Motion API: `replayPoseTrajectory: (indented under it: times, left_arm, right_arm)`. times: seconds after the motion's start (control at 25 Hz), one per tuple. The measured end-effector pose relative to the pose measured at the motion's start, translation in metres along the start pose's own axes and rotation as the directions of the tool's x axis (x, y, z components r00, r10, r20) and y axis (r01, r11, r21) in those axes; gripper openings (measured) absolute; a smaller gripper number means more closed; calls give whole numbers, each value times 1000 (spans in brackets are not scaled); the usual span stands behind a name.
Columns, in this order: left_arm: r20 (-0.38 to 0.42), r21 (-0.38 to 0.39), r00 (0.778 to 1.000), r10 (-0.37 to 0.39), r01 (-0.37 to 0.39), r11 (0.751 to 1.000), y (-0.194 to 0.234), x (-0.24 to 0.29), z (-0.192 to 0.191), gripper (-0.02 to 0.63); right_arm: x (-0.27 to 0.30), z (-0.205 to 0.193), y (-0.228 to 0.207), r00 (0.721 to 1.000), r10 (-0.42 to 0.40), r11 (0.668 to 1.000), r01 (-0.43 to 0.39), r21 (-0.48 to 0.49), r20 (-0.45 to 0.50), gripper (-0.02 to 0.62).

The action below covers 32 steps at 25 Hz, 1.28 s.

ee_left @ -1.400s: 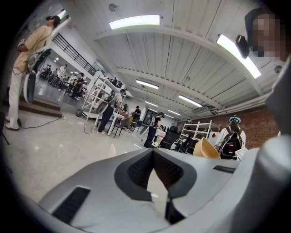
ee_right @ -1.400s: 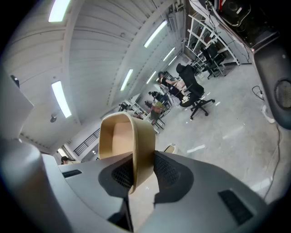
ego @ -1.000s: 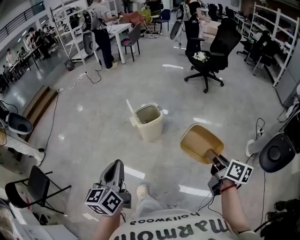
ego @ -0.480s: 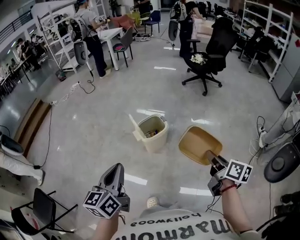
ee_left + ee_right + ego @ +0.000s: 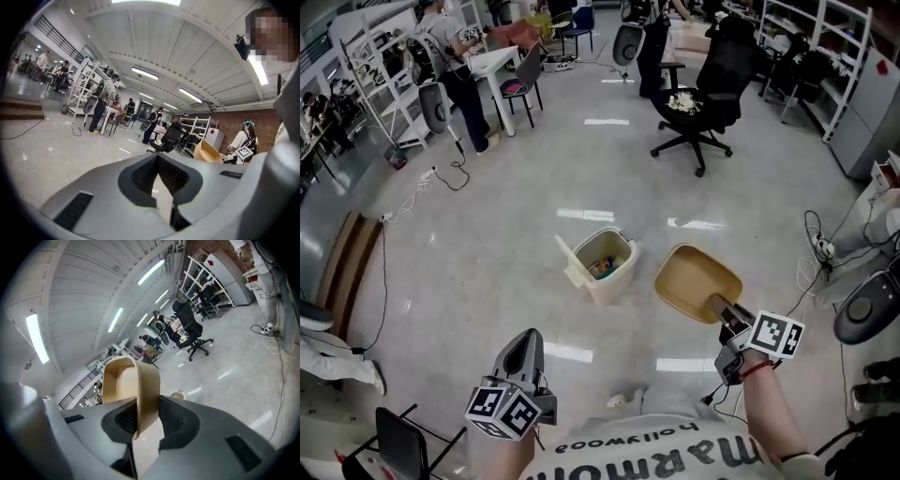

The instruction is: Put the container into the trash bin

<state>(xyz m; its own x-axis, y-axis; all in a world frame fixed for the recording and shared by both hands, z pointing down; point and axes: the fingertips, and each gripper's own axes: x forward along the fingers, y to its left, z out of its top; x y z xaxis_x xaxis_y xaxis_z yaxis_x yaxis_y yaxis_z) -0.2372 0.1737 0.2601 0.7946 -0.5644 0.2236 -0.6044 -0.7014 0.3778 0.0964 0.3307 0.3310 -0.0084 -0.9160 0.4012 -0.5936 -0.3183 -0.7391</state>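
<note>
Head view: the right gripper (image 5: 719, 309) is clamped on the wall of the tan container (image 5: 694, 281), which is held in the air just right of the open trash bin (image 5: 614, 281). The left gripper (image 5: 525, 339) has its jaws together, with nothing between them.

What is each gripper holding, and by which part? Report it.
The right gripper pinches the tan container by its rim wall; the left gripper holds nothing.

The trash bin (image 5: 602, 264) stands on the floor (image 5: 487, 234) ahead of me. Just right of the bin, apart from it, the container (image 5: 696, 281) sits in my right gripper (image 5: 722, 309). My left gripper (image 5: 525, 339) is nearer me, left of the bin. An office chair (image 5: 698, 98) stands well beyond the bin
</note>
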Motion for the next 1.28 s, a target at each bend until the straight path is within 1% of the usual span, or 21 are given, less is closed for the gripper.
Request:
replayPoseTrajectory:
  times: [0.2, 0.32, 0.4, 0.6, 0.68, 0.72, 0.84, 1.0, 1.16, 1.28]
  left_arm:
    - [1, -78, 1000, -20, 20, 997, 13, 24, -5, -6]
    - [-5, -88, 1000, -12, 12, 996, 13, 45, -2, -6]
    - [-13, -79, 1000, 11, -12, 997, 16, 59, 0, -6]
    - [-12, -89, 993, 113, -114, 989, 23, 101, 2, -6]
    - [-19, -80, 989, 148, -149, 986, 25, 121, 2, -6]
    - [-16, -87, 986, 164, -165, 982, 27, 130, 2, -6]
    - [6, -140, 978, 210, -207, 968, 28, 155, 6, -6]
    - [15, -174, 962, 272, -265, 948, 24, 179, 3, -6]
    - [17, -212, 945, 326, -315, 925, 23, 191, -3, -6]
    - [-4, -205, 938, 346, -339, 918, 26, 192, -5, -6]
  right_arm:
    - [22, -2, -8, 999, -26, 1000, 27, 8, -45, 86]
    - [47, 10, -17, 997, -23, 1000, 24, 19, -74, 86]
    - [69, 21, -20, 995, -4, 1000, 6, 19, -99, 86]
    - [128, 60, -25, 983, 45, 998, -51, -25, -181, 86]
    - [150, 73, -28, 974, 68, 996, -77, -34, -215, 86]
    - [161, 78, -30, 969, 77, 995, -88, -38, -233, 86]
    - [191, 96, -35, 952, 99, 992, -118, -48, -290, 86]
    - [224, 115, -46, 924, 117, 986, -151, -66, -363, 86]
    - [254, 121, -52, 897, 133, 983, -175, -61, -422, 86]
    - [272, 116, -50, 881, 149, 981, -189, -44, -450, 86]
